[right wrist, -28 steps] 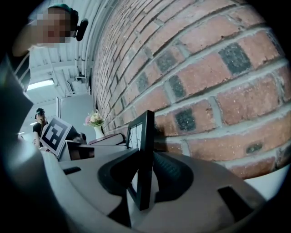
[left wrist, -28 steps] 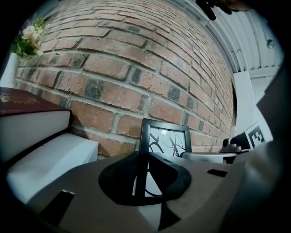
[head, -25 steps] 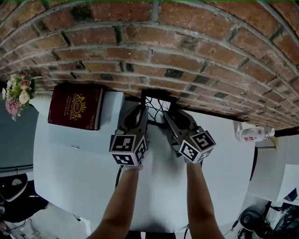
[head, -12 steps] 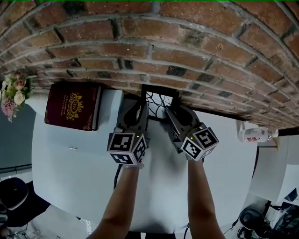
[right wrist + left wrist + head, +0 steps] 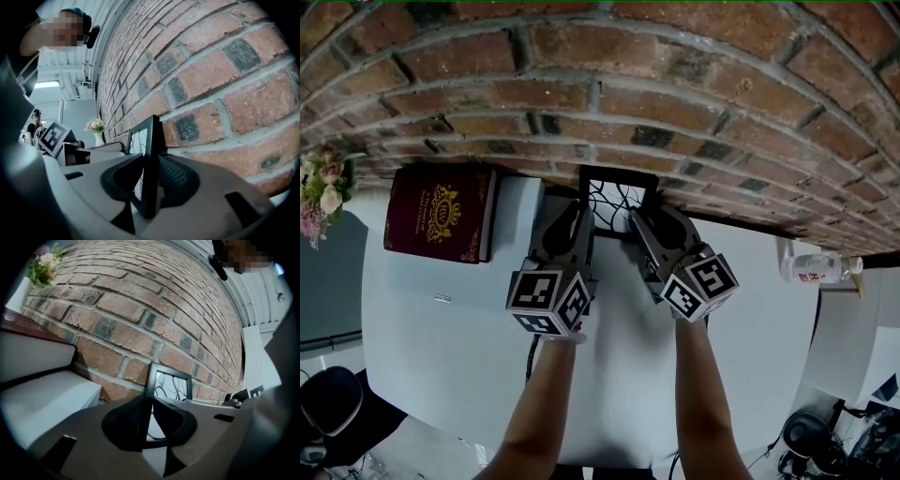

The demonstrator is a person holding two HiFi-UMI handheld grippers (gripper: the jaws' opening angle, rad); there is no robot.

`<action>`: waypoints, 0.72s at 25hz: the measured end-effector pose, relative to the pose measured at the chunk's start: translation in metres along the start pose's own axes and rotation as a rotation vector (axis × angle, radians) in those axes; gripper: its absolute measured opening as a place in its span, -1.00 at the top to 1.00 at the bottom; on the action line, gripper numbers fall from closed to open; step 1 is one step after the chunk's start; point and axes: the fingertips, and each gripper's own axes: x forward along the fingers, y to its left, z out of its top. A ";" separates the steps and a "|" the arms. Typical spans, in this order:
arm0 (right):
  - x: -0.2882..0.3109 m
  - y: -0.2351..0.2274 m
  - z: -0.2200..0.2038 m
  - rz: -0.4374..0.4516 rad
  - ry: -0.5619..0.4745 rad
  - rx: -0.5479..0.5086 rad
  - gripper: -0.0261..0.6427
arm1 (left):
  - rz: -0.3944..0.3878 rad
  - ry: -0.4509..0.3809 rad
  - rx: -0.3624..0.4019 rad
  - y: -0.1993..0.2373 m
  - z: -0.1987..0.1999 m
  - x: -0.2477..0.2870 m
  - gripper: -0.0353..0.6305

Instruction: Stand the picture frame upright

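Head view shows the picture frame (image 5: 617, 195) standing with its long axis vertical against the brick wall (image 5: 694, 103), straight ahead of both hands and equally near each. The left gripper (image 5: 584, 221) pinches its left edge. The right gripper (image 5: 638, 225) clasps the right edge, and its jaws have just been opening slightly.

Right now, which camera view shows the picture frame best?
The left gripper view: the picture frame faces it, glass and pattern visible, against the brick wall. The head view shows it small, from above, partly covered. The right gripper view sees it almost edge-on.
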 end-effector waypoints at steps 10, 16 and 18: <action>0.000 -0.004 0.001 -0.019 -0.026 -0.015 0.60 | 0.001 0.024 0.018 -0.001 -0.006 -0.004 0.73; 0.002 -0.007 -0.003 -0.019 -0.003 0.003 0.59 | -0.004 0.072 0.061 -0.005 -0.019 -0.004 0.82; 0.003 -0.007 -0.004 -0.025 0.002 0.007 0.58 | -0.002 0.076 0.053 -0.004 -0.020 -0.004 0.82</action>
